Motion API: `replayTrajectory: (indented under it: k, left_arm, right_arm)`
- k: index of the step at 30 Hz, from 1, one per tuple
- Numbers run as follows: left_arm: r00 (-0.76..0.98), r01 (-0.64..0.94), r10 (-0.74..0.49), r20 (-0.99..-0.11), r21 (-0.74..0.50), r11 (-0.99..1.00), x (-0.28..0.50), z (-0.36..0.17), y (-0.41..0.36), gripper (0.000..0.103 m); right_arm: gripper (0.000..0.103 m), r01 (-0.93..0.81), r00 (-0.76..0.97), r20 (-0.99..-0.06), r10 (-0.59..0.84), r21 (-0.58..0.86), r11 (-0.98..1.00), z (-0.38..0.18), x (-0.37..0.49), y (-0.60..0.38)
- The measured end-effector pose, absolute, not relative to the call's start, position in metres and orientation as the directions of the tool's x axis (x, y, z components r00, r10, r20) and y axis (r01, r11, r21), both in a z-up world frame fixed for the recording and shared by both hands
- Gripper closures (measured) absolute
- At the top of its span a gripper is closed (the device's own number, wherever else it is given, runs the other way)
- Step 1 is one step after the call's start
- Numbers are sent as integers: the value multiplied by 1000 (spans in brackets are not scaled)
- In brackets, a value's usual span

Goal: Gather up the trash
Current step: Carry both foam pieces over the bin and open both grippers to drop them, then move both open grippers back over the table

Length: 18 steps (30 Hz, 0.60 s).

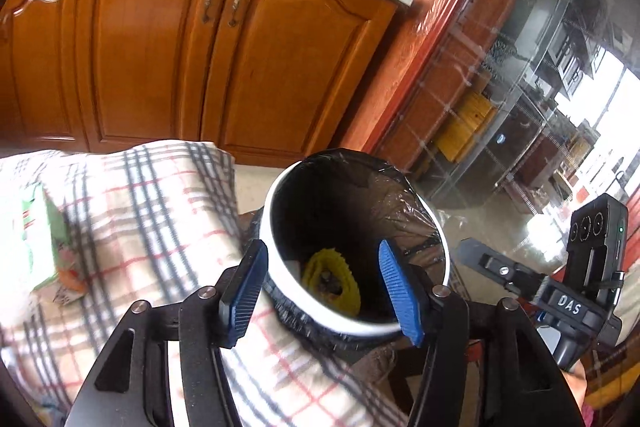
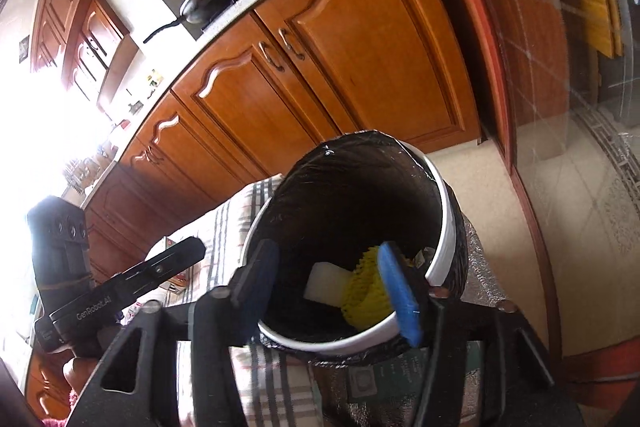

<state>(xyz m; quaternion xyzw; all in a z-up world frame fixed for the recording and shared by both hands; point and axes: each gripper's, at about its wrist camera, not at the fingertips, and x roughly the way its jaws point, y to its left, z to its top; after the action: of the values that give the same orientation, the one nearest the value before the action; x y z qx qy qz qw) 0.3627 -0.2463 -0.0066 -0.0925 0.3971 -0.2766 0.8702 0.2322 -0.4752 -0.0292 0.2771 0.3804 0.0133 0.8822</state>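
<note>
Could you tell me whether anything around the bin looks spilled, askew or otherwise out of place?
Nothing stands out: the white bin stands upright with its black liner over the rim, and the yellow trash lies inside.

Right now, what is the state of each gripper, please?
Left gripper: open, holding nothing, above the trash bin.
Right gripper: open, holding nothing, above the same bin.

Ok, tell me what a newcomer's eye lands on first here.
The white bin with its black liner fills the middle, just beyond both open grippers, left gripper and right gripper. A yellow crinkled piece and a white block lie inside it. Behind runs a wall of orange-brown cabinet doors.
</note>
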Motion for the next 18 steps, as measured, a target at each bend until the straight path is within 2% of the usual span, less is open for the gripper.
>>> replayTrajectory:
  k: [3,5,11,18]
  left_arm:
    - [557,391,-541,-630,-375,840,342,-3,-229,42]
    - [576,381,-530,-623,-370,847,327,0,-217,41]
    - [633,336,-472,-614,-330,882,277,6,-179,37]
    - [665,273,-424,-616,-328,904,230,13,-131,37]
  right_arm:
    - [22,186,736,-642,214,496,848,-22,220,-465]
    - [17,185,750,-629,206,498,848,-18,214,-458]
    - [11,129,761,-605,235,495,859,-9,198,-419]
    - [11,74,756,-596,271,490,868,-6,186,-375]
